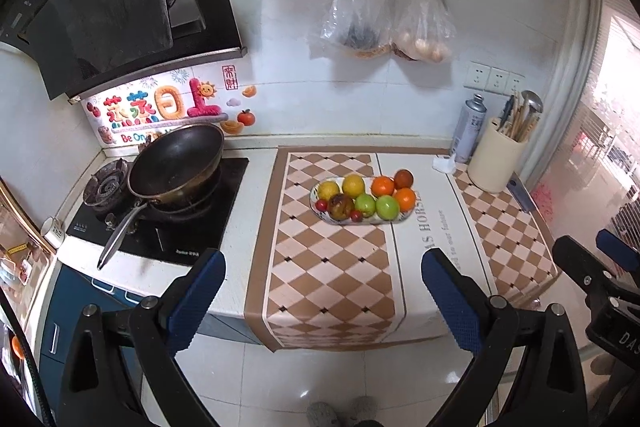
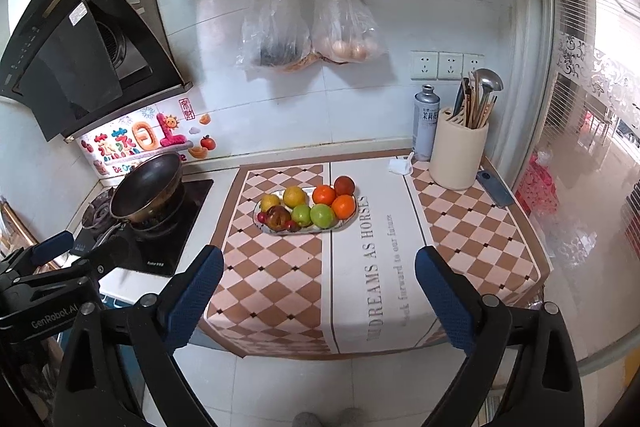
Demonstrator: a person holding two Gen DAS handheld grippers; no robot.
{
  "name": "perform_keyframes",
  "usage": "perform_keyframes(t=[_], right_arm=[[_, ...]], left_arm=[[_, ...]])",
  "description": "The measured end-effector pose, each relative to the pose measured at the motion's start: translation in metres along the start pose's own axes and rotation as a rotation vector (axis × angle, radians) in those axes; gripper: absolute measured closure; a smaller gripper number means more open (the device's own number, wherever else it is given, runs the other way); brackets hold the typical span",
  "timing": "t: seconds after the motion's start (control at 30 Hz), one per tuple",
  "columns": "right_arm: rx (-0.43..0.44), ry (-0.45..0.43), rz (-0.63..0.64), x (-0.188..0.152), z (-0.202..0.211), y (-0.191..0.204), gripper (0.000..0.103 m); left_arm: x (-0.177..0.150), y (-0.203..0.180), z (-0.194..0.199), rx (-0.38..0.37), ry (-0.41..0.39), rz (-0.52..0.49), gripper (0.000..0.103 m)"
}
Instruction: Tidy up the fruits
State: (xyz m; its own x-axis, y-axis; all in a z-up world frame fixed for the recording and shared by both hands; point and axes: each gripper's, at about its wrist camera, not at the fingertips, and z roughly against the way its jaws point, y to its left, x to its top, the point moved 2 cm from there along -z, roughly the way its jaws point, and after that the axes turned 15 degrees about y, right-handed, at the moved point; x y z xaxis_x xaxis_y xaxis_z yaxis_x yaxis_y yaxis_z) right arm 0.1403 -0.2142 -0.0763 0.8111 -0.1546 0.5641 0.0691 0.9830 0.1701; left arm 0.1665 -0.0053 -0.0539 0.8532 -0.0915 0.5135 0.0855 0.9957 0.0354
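Fruits (image 1: 362, 199) crowd the oval plate (image 1: 402, 218), hiding its surface.

Left claw (image 1: 322, 269) spread empty, fruit plate (image 1: 320, 205) on checkered mat (image 1: 332, 267); wok (image 1: 176, 163) leftward

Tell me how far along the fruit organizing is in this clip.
The fruits already lie grouped by colour on the oval tray: yellows, greens, oranges. Nothing is in hand: the left tool and right tool are both open, short of the counter. Whether anything is left, I cannot tell.
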Motion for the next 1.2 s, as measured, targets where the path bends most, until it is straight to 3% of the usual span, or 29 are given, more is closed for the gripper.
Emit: perform_keyframes(t=[0.53, 0.9, 1.2], right_arm=[[-0.046, 0.045, 0.019, 0.082, -0.087, -0.007, 0.004], [-0.049, 0.119, 0.040, 0.090, -0.134, -0.006, 0.004], [-0.029, 0.131, 0.042, 0.091, -0.144, -0.005, 0.004]], left_arm=[[0.065, -0.011, -0.066, 0.069, 0.033, 0.001, 0.002], [0.077, -0.012, -0.112, 0.042, 0.138, 0.023, 0.002], [0.082, -0.011, -0.116, 0.033, 0.136, 0.022, 0.002]])
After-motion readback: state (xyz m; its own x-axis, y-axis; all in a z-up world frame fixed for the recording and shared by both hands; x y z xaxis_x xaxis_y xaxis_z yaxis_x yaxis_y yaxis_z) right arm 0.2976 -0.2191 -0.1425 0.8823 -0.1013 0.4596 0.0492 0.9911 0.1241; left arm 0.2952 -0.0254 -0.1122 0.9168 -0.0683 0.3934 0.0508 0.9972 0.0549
